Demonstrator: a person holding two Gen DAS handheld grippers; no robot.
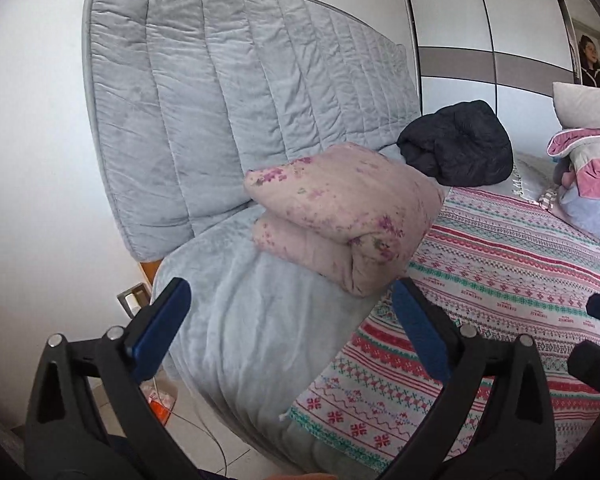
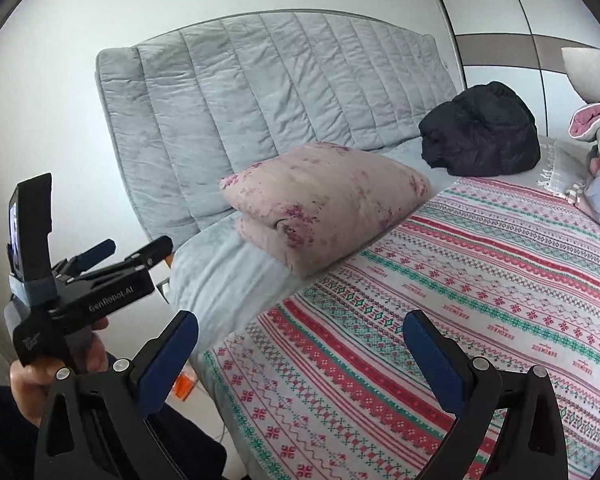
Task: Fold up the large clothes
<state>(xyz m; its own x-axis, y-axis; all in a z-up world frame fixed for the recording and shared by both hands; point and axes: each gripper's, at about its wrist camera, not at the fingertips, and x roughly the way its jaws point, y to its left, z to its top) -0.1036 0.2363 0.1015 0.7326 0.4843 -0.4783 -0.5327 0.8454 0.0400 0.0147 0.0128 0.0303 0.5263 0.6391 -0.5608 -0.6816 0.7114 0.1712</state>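
Left gripper (image 1: 290, 304): blue-padded fingers (image 1: 162, 322) wide apart, nothing between them; hovering above the near corner of the bed, aimed at the folded bundle.
Right gripper (image 2: 300, 338): fingers (image 2: 168, 360) spread wide too, empty, clear of the bedspread below.
Left hand (image 2: 60, 372): wrapped around the handle of its gripper, seen from the right wrist, off the bed's near corner.
Pink floral quilted garment (image 1: 336, 216): folded thick, lying at the head end of the bed, partly on the grey fleece blanket (image 1: 256, 320) and touching the patterned bedspread (image 1: 500, 256); probably set aside as a finished fold.
Black padded jacket (image 1: 460, 144): bundled further along the head end, just beside the headboard, apparently also done.
Pile of pink and grey clothes (image 1: 580, 168): heaped at the far edge of the bed, unfolded, likely the next to fetch.
Open bedspread middle: bare, probably kept free as the folding area.
Grey quilted headboard (image 1: 236, 92): upright against the white wall.
Wardrobe (image 1: 488, 32): sliding doors beyond the bed.
Floor: pale tiles, cable and orange object (image 1: 160, 408) beside the bed.
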